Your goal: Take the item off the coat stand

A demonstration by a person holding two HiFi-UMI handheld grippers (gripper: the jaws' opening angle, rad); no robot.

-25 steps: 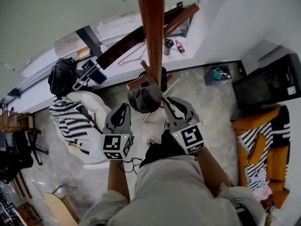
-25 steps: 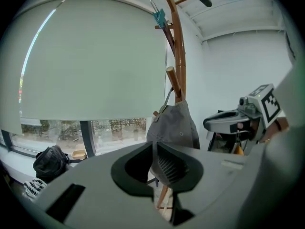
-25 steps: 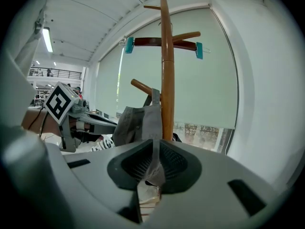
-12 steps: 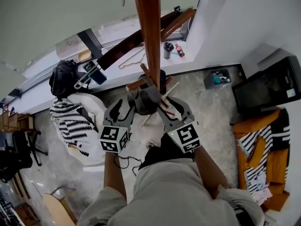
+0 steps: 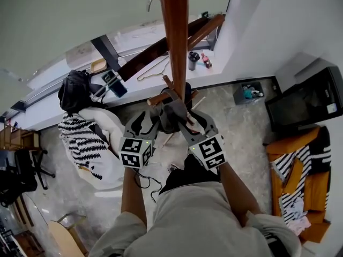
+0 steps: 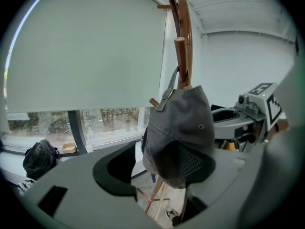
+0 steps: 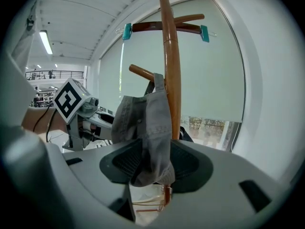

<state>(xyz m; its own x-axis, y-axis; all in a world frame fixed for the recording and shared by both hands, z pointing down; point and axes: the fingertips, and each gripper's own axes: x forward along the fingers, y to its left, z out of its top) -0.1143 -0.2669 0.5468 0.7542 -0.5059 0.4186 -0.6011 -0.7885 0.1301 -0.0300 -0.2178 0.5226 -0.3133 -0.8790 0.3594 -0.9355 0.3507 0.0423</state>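
A grey cap [image 5: 170, 114] hangs from a low peg on the wooden coat stand [image 5: 175, 36]. My left gripper [image 5: 146, 123] is at the cap's left and my right gripper [image 5: 194, 123] at its right, both close against it. Both sets of jaws are opening. In the left gripper view the cap [image 6: 178, 132] dips into the gap of the left gripper [image 6: 162, 175], beside the stand's pole [image 6: 185, 37]. The right gripper view shows the cap's [image 7: 147, 128] lower edge hanging loose between the jaws of the right gripper [image 7: 152, 168]. No pads press on it.
A black bag [image 5: 75, 87] sits on the window sill, with a wire hanger [image 5: 153, 68] and bottles [image 5: 193, 57] further along. A striped cloth [image 5: 83, 138] lies over a white chair at the left. On the right are a small bin [image 5: 247, 87], a black screen [image 5: 305, 98] and an orange seat [image 5: 300, 165].
Both grippers have moved forward to the cap's two sides. Their jaws, shut a second ago, now stand apart around it.
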